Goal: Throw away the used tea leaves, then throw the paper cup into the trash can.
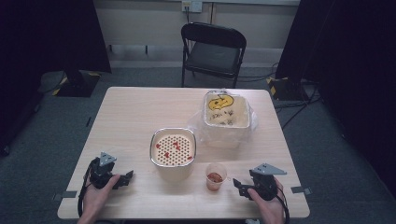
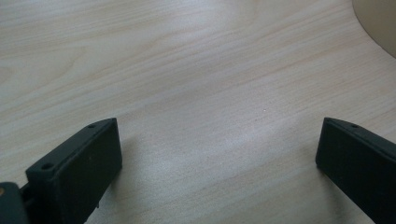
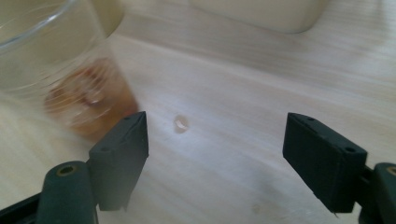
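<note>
a: the clear plastic cup [image 1: 216, 176] stands upright on the table [image 1: 130, 116], near the front edge, just right of the perforated container [image 1: 173, 154]. from the high view there is something reddish-brown in its bottom.

b: the right gripper view brings it close: the cup [image 3: 60, 74] sits at the upper left, blurred, with amber liquid and soft lumps low inside. that detail is too small to read from above.

a: and the right gripper [image 1: 243, 185]?

b: in the high view it lies just right of the cup, held in the person's right hand [image 1: 268, 205], its jaws aimed toward the cup. in its own view the right gripper [image 3: 215, 144] has its jaws spread with bare wood between them; the cup stands beyond the left jaw, not between them. a small wet drop [image 3: 181, 123] on the wood shows here too.

a: the left gripper [image 1: 122, 179] rests low by the table's left front, in the left hand [image 1: 95, 198], well apart from the cup.

b: its own view shows the left gripper [image 2: 219, 140] with jaws wide apart over plain wood, holding nothing, and a pale curved edge [image 2: 376, 23] at the top right corner.

a: farther back the high view gives the bag-lined bin [image 1: 226, 116] with a yellow scrap inside, and a black folding chair [image 1: 213, 51] beyond the table.
</note>
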Motion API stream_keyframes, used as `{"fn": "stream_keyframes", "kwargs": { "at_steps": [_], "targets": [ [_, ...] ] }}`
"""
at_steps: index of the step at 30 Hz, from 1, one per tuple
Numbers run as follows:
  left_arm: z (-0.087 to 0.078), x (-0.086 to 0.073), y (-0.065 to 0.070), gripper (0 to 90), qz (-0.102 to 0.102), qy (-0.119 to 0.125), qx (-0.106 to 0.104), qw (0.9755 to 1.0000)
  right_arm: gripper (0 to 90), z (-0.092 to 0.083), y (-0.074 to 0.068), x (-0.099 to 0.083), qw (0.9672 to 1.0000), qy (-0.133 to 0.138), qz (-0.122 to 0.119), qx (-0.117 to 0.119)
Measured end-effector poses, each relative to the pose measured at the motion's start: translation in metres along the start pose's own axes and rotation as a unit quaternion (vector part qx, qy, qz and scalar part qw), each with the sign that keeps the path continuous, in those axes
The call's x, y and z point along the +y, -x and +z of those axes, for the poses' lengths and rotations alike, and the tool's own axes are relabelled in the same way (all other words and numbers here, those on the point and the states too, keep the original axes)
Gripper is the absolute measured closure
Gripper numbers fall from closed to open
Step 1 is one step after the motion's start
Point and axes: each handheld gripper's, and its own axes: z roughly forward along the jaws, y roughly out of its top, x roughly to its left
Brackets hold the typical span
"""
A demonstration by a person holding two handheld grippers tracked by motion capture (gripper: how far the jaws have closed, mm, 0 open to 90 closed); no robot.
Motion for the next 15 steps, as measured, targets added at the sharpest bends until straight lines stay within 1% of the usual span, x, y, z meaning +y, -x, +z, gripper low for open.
{"fn": "stream_keyframes", "kwargs": {
  "at_steps": [1, 2, 4, 6, 7, 8, 9, 11, 13, 15],
  "targets": [
    [0.000, 0.000, 0.000, 0.0, 0.000, 0.000, 0.000, 1.0000, 22.0, -0.001, -0.006, -0.001, 0.9999, -0.003, -0.005, 0.016],
    [0.000, 0.000, 0.000, 0.0, 0.002, 0.000, 0.001, 1.0000, 22.0, -0.001, -0.006, -0.001, 0.9999, -0.003, -0.005, 0.016],
    [0.000, 0.000, 0.000, 0.0, 0.000, 0.000, 0.000, 1.0000, 22.0, -0.002, -0.012, -0.002, 0.9997, -0.007, -0.013, 0.020],
    [0.000, 0.000, 0.000, 0.0, 0.000, 0.000, 0.000, 1.0000, 21.9, -0.003, -0.020, -0.004, 0.9991, -0.012, -0.022, 0.035],
    [0.000, 0.000, 0.000, 0.0, 0.000, 0.000, 0.000, 1.0000, 22.0, -0.002, -0.023, -0.004, 0.9988, -0.014, -0.023, 0.041],
    [0.000, 0.000, 0.000, 0.0, 0.000, 0.000, 0.000, 1.0000, 22.0, -0.002, -0.023, -0.004, 0.9988, -0.014, -0.023, 0.041],
    [0.000, 0.000, 0.000, 0.0, 0.000, 0.000, 0.000, 1.0000, 22.0, -0.002, -0.026, -0.005, 0.9984, -0.015, -0.024, 0.049],
    [0.000, 0.000, 0.000, 0.0, 0.000, 0.000, 0.000, 1.0000, 22.0, -0.002, -0.031, -0.005, 0.9978, -0.016, -0.033, 0.056],
    [0.000, 0.000, 0.000, 0.0, 0.002, 0.000, 0.001, 1.0000, 22.0, -0.001, -0.039, -0.003, 0.9965, -0.012, -0.038, 0.073],
    [0.000, 0.000, 0.000, 0.0, 0.000, 0.000, 0.000, 1.0000, 22.1, 0.000, -0.041, -0.002, 0.9963, -0.012, -0.040, 0.076]
  ]
}}
